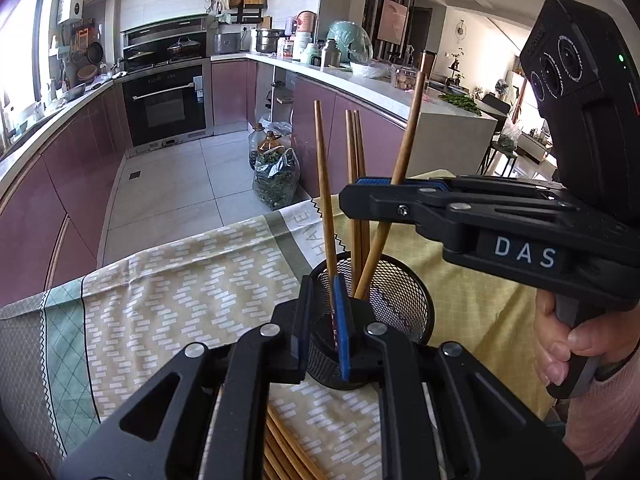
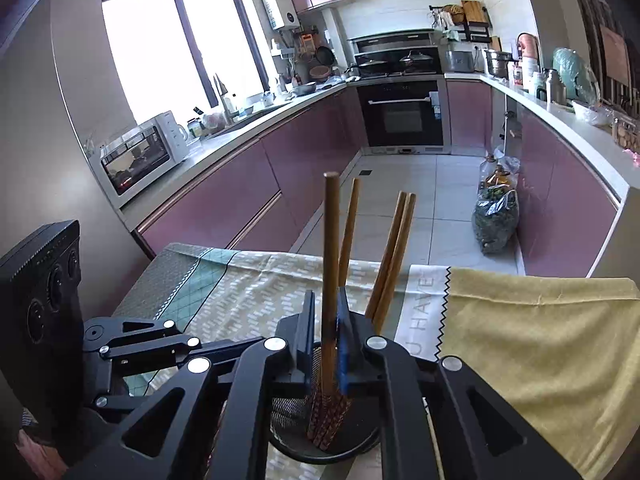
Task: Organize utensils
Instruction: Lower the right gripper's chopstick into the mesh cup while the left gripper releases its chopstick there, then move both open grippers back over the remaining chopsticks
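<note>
Chopsticks, four brown wooden ones [image 1: 326, 208], stand in a black wire-mesh cup [image 1: 396, 300] on the patterned tablecloth [image 1: 160, 300]. Left gripper [image 1: 324, 332] jaws narrow around the rim-side chopstick, contact unclear. Right gripper [image 2: 326, 336] jaws narrow astride the tilted chopstick [image 2: 330, 280], small gaps visible. More chopsticks [image 1: 288, 448] lie near, under the left gripper.
</note>
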`<state>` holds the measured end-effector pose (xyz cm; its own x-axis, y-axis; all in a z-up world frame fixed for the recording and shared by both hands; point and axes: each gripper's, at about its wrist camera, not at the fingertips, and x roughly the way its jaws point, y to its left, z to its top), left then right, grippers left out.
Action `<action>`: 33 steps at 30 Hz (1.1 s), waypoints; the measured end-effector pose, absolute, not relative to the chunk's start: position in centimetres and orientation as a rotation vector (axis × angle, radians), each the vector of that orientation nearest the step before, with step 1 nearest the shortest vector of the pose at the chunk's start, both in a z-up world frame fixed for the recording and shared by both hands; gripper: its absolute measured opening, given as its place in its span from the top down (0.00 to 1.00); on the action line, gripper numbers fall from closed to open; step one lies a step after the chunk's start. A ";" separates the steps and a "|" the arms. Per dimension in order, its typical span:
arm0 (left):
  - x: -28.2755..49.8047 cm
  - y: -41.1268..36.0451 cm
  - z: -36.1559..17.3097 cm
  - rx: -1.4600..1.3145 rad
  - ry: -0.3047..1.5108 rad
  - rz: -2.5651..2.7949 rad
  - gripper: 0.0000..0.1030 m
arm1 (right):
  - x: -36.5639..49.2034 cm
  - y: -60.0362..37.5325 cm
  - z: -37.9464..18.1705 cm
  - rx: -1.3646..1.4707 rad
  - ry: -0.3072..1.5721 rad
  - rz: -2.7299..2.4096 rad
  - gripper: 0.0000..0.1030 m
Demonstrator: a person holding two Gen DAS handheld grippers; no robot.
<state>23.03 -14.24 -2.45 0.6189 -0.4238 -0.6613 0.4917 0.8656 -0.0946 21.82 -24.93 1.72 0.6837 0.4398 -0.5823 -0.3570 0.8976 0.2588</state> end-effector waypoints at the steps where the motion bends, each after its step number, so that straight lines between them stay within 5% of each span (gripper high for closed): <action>1: 22.9 -14.2 -2.4 0.096 0.729 -0.521 0.85 | 21.6 -25.1 1.9 0.132 0.666 0.431 0.77; 3: 22.5 -13.8 -2.4 0.088 0.715 -0.511 0.79 | 20.9 -25.2 2.3 0.128 0.618 0.405 0.60; 6: 21.6 -12.7 -2.4 0.086 0.682 -0.480 0.73 | 19.8 -25.7 3.0 0.121 0.557 0.393 0.58; 16: 17.5 -7.3 -6.4 0.127 0.730 -0.376 0.66 | 13.6 -24.8 2.5 0.046 0.519 0.543 0.56; 33: 13.6 -4.5 -13.4 0.144 0.895 -0.385 0.66 | 12.8 -17.5 -10.4 0.036 0.906 0.596 0.59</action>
